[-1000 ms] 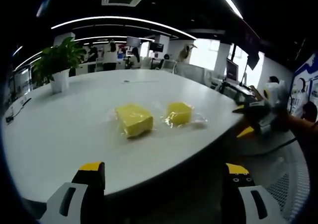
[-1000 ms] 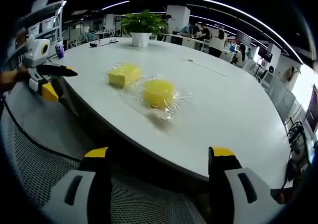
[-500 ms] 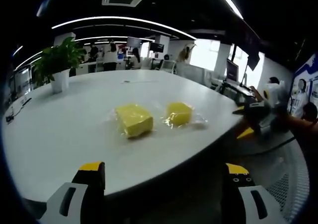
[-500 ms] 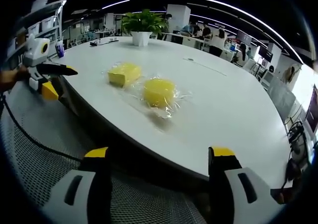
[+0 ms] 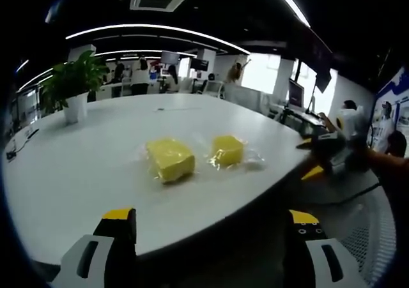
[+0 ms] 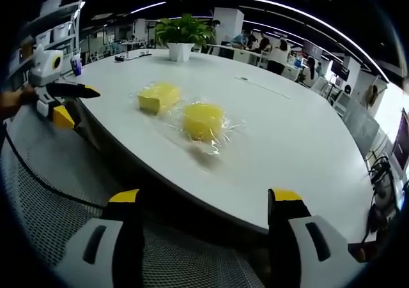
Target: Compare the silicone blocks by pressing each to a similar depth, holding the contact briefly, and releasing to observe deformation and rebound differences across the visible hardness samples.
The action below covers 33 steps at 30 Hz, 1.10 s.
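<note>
In the left gripper view a potted plant (image 5: 72, 83) stands at the far left of a large white table (image 5: 77, 173). The left gripper (image 5: 208, 240) is held low before the near edge of the table, off the top; its two yellow-tipped jaws stand wide apart with nothing between them, and their lower parts are cut off by the bottom of the view. Beyond them, near the middle of the table, lie two yellow silicone blocks, each in clear wrapping: the larger block (image 5: 170, 159) on the left and the smaller block (image 5: 227, 151) just beside it on the right, not touching. At the right, past the table's edge, the right gripper (image 5: 319, 157) comes in, held by a hand that is blurred and hard to make out; its jaws point toward the table.

In the right gripper view the left gripper (image 6: 67, 103) shows at the far left, held level beside the table's edge, with the hand behind it cut off. Toward the centre lie the larger block (image 6: 158, 97) and, nearer and to its right, the smaller block (image 6: 203, 121) on its crinkled film. The right gripper (image 6: 204, 227) hangs low over a mesh chair seat (image 6: 38, 205), short of the table, jaws spread wide and empty. The plant (image 6: 182, 32) stands at the far side.
</note>
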Each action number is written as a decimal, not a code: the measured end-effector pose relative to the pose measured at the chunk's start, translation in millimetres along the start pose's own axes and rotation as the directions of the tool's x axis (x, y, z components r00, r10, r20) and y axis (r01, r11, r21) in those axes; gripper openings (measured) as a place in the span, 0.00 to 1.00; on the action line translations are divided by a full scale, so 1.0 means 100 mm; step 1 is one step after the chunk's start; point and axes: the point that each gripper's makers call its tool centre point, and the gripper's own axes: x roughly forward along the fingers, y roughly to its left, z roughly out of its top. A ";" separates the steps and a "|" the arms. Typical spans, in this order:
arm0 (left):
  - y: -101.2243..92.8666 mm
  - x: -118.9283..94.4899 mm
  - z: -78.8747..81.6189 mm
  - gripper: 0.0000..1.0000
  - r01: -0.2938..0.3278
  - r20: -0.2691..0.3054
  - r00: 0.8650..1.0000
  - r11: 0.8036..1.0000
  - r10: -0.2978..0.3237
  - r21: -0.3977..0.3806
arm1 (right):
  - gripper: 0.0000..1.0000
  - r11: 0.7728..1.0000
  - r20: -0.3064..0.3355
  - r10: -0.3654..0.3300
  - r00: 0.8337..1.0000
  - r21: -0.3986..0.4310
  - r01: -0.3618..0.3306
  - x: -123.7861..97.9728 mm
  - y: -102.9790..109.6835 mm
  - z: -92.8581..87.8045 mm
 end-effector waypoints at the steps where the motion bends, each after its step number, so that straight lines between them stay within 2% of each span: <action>1: 0.00 0.00 0.00 0.98 -0.001 -0.004 1.000 1.000 0.001 0.006 | 0.74 1.000 0.000 0.000 1.000 0.001 0.000 0.00 0.00 0.00; 17: -0.01 0.00 -0.04 0.98 0.014 -0.010 1.000 1.000 -0.014 -0.019 | 0.74 1.000 0.016 -0.013 1.000 0.004 0.013 -0.01 -0.02 0.02; 23: -0.03 0.02 -0.02 1.00 0.047 -0.014 0.999 0.999 -0.047 -0.011 | 0.74 1.000 0.023 -0.014 1.000 0.005 0.013 -0.01 -0.03 0.04; 26: -0.01 0.03 0.04 1.00 0.068 -0.003 0.998 0.997 -0.068 -0.029 | 0.74 1.000 0.024 -0.012 1.000 0.004 0.012 -0.01 -0.02 0.04; 29: 0.06 0.06 0.12 0.99 0.073 0.020 0.997 0.996 -0.073 -0.046 | 0.74 1.000 0.017 -0.007 1.000 0.003 0.007 -0.01 -0.02 0.03; 33: 0.27 0.17 0.20 0.94 0.065 0.045 0.997 0.995 -0.061 -0.081 | 0.74 1.000 0.011 -0.003 1.000 0.002 0.003 0.00 -0.01 0.01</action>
